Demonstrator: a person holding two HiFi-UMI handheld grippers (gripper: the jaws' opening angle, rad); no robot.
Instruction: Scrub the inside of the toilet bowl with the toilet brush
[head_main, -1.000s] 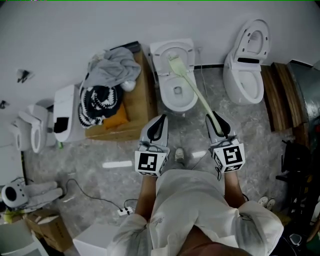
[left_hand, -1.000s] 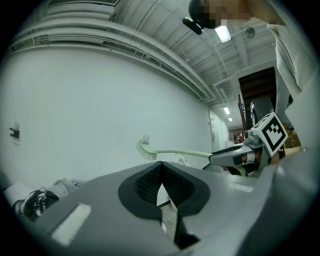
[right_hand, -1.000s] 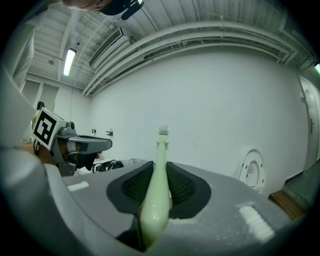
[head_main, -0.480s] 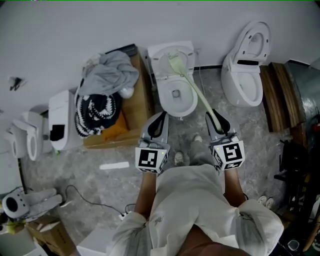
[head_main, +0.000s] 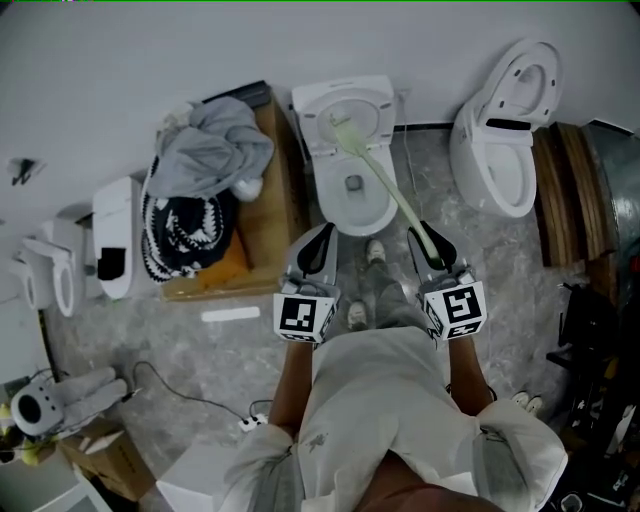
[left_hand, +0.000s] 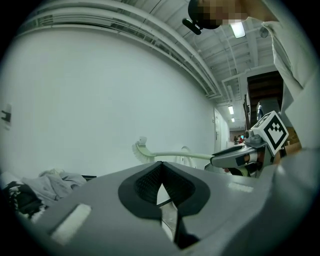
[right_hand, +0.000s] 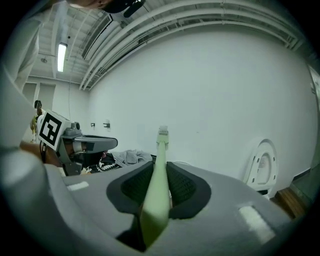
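Right gripper view | toilet brush (right_hand: 160, 150) handle clamped in right hand-held gripper (right_hand: 159, 181)

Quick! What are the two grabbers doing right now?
Left gripper: jaws shut, nothing in them.
Right gripper: jaws shut on the toilet brush handle.

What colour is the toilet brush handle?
Pale green; the toilet brush handle shows best in the right gripper view.

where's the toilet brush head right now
In the head view, the toilet brush head is upper centre, over the back of the middle toilet, its handle shut in the right claw.
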